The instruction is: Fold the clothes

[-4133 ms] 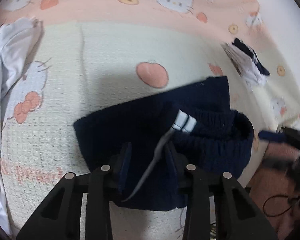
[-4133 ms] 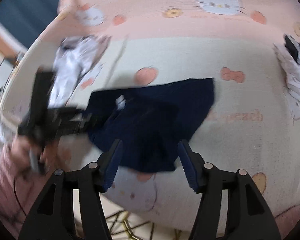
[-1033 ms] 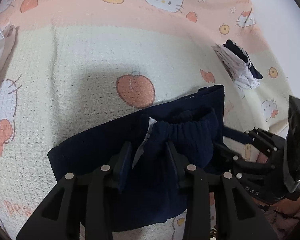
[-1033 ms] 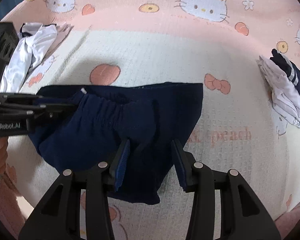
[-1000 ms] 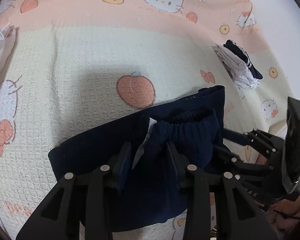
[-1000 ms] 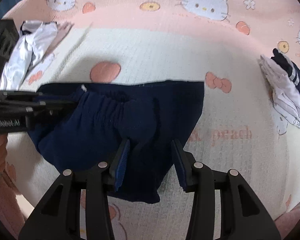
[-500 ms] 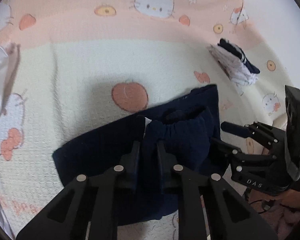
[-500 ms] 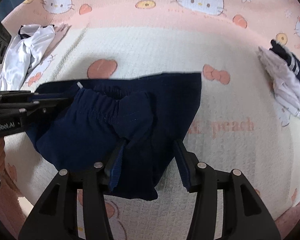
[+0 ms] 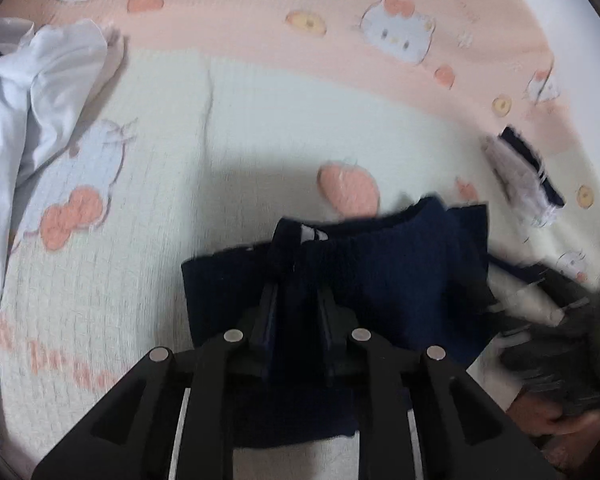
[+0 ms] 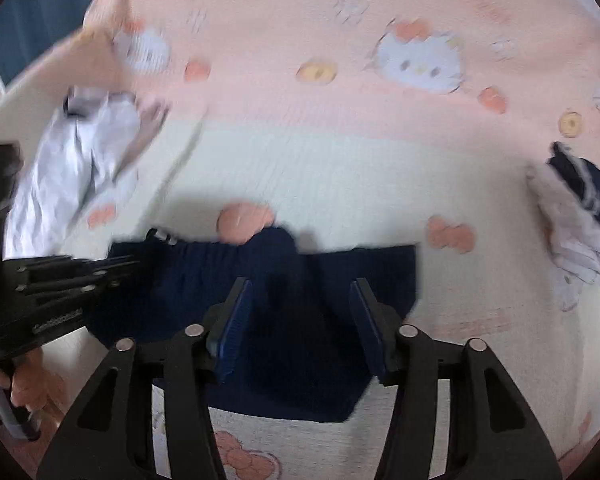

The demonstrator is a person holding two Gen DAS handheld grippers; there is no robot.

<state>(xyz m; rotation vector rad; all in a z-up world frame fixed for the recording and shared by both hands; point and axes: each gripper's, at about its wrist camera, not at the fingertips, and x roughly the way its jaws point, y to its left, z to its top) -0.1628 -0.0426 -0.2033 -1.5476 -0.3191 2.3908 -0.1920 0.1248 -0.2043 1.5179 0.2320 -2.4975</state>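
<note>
Navy shorts (image 9: 400, 280) lie bunched on the Hello Kitty blanket (image 9: 260, 120). My left gripper (image 9: 296, 304) is shut on their elastic waistband, near the white label (image 9: 310, 234). In the right wrist view the shorts (image 10: 300, 340) spread under my right gripper (image 10: 300, 300), which stands open with its blue pads (image 10: 234, 320) wide apart over the fabric. The left gripper (image 10: 60, 280) shows there at the shorts' left edge, held by a hand (image 10: 24, 392). The right gripper (image 9: 548, 304) is a dark blur at the right of the left wrist view.
A crumpled white garment (image 9: 28, 112) lies at the blanket's left side (image 10: 72, 160). A folded white and navy pile (image 9: 524, 176) sits at the right (image 10: 580, 220). The blanket's near edge (image 10: 380, 448) runs just below the shorts.
My left gripper's fingers have closed on the waistband since a second ago. Both views have shifted and blurred, and the shorts now look more bunched. The right gripper's fingers stand slightly wider.
</note>
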